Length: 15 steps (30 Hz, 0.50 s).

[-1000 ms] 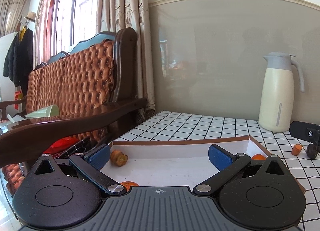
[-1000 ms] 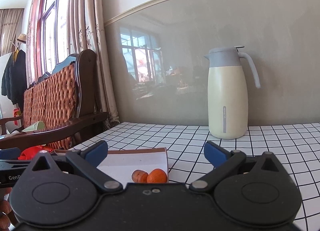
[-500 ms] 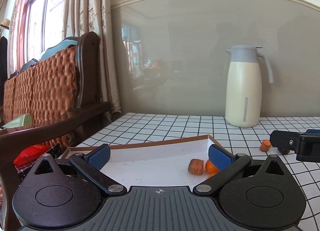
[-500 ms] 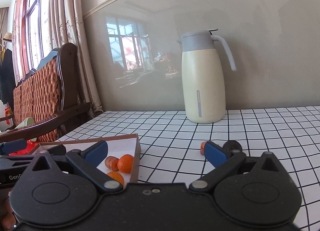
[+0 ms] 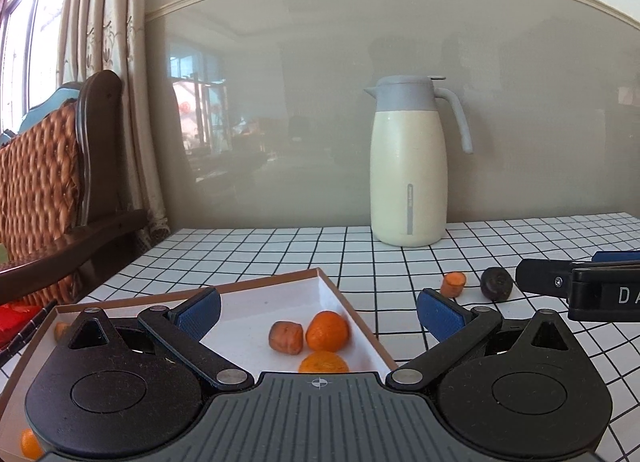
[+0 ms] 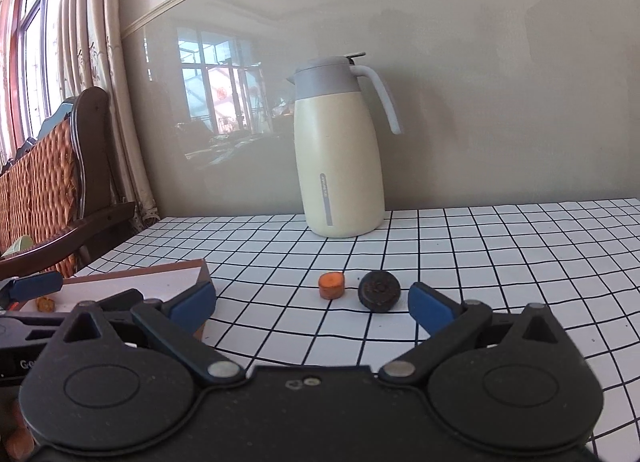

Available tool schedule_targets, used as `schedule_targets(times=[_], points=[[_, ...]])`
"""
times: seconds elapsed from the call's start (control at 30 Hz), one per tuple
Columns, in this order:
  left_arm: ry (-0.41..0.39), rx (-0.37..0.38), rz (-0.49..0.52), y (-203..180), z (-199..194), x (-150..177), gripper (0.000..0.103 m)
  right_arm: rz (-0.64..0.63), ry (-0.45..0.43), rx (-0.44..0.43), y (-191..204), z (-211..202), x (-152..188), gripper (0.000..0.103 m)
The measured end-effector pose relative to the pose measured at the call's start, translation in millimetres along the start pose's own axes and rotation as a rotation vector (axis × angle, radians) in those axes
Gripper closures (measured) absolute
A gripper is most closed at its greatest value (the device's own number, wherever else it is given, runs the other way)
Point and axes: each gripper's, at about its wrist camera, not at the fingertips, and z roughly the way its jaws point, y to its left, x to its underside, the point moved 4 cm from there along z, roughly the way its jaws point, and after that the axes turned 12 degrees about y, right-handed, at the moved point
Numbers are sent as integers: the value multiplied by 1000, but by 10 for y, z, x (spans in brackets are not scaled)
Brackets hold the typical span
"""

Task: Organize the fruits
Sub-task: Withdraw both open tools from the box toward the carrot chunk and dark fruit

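Both your wrist views sit low over the table (image 5: 280, 246), facing the far-edge jug (image 5: 408, 166); both share it.

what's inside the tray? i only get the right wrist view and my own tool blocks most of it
Observer: The left wrist view shows two oranges and a brownish chunk grouped close to the right wall of the tray.
Operator: ok and is the left tool holding any of them
Observer: No. The left tool is open above the tray, with nothing between its fingers.
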Motion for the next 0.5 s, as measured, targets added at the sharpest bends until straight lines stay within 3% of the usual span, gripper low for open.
schedule_targets(times=[0.5], points=[[39,69,34,-447,258,-120,0,38,39,125,-420,95,36,16]])
